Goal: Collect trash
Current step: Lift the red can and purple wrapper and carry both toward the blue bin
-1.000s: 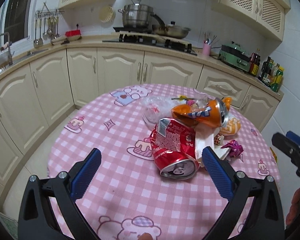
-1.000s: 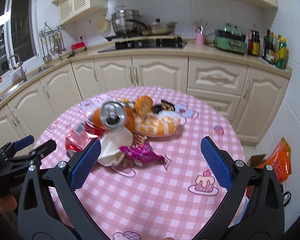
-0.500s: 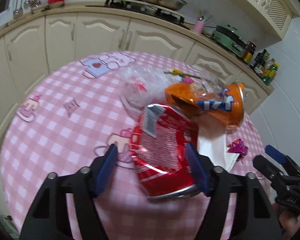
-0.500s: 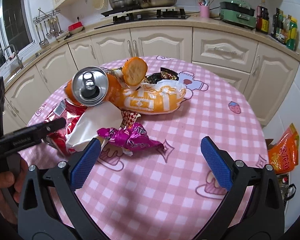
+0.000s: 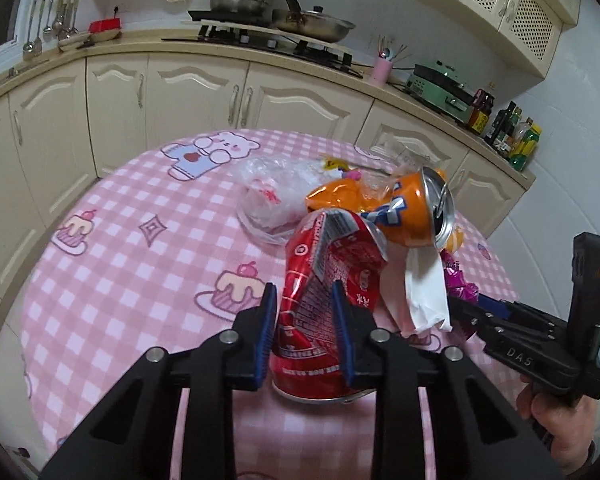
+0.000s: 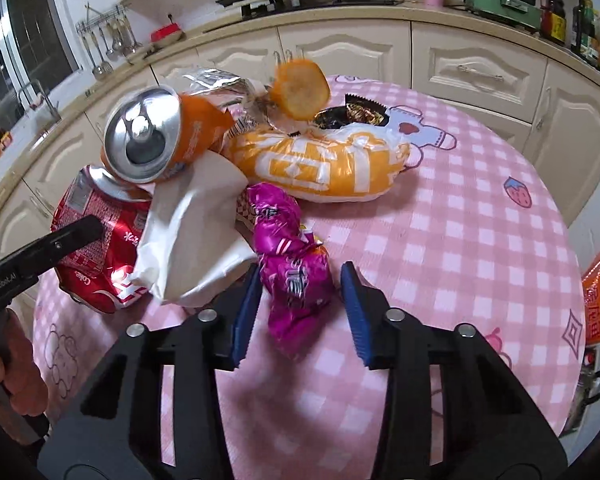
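Two grips at once: our left gripper point(image 5: 303, 322) pinches the crushed red can point(image 5: 330, 304) mid-table point(image 5: 120, 264), so we lift straight, keeping the napkin point(image 6: 192, 232) off. Our right gripper point(image 6: 300, 312) stands narrowed around the purple wrapper point(image 6: 294, 268), not yet pinching; we close low.

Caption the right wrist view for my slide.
Right gripper straddling a magenta wrapper beside crushed cans on the pink checked table.

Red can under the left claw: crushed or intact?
Crushed. The red can is dented and creased, lying on its side on the table, with the left claw shut on it.
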The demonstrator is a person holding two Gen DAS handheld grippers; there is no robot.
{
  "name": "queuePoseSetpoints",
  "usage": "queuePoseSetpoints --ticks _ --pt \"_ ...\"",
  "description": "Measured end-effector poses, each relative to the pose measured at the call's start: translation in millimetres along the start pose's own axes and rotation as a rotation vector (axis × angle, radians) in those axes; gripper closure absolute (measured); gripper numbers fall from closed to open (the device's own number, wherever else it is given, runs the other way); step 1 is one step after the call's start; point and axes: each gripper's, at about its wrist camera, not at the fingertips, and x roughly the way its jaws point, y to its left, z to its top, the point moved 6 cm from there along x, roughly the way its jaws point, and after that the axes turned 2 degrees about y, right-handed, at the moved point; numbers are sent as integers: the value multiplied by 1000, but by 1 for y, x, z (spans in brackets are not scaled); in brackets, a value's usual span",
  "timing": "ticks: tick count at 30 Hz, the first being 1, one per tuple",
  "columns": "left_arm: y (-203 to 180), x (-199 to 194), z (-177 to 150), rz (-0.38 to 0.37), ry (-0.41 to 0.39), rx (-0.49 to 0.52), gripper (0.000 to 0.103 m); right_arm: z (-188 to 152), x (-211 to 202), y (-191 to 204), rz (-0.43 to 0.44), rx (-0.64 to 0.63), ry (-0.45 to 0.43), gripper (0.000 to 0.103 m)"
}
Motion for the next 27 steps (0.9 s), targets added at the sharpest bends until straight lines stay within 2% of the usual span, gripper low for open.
queuePoseSetpoints --ticks 15,27 --pt "19 -49 -22 70 -74 -50 83 -14 -31 -4 57 9 -52 70" --pt "14 -108 -18 115 -205 -49 83 -12 -80 -9 117 39 -158 71"
